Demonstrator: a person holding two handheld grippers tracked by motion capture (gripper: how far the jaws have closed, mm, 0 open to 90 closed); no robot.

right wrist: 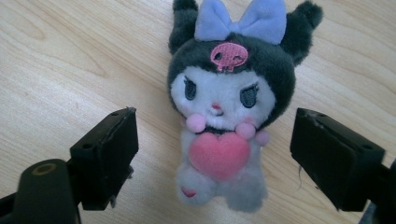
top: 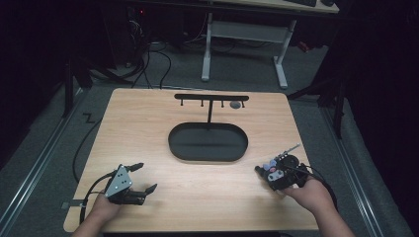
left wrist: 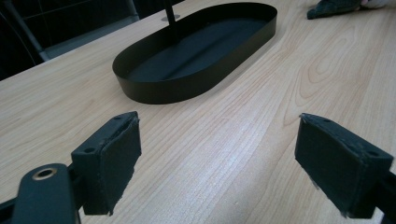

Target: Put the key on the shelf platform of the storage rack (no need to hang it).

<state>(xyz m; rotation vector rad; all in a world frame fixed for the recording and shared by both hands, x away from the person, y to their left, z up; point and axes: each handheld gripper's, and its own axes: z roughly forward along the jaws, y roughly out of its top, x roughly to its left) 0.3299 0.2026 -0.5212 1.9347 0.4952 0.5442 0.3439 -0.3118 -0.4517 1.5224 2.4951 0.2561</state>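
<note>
Dark floor, trailing cables and a white-legged desk surround a pale wooden table in the high view. At the middle of that frame sits a black oval tray, with a black hook rack rising from it; something small and grey hangs near the rack's right end, too small to identify.

At the lower right of the high view, the right gripper hovers over a small plush toy. In the right gripper view the plush toy lies face up on the wood at the centre of the frame: dark hood, lilac bow, pink heart. The right gripper has its jaws apart on either side of the body, with wood showing in both gaps, so nothing is clamped.

At the lower left of the high view, the left gripper rests low over bare table, jaws wide apart and holding nothing; the left gripper view shows the left gripper aimed toward the tray.

The likely trouble is a poor bite. The toy is soft and rounded, so pads closing on fur alone could slip off or squeeze it out sideways. A jaw that dips too low could scrape the wood or push the toy along.

Whether the toy carries a hanging loop is hidden beyond the top edge of the right gripper view. In the high view the gripper covers most of the toy.
</note>
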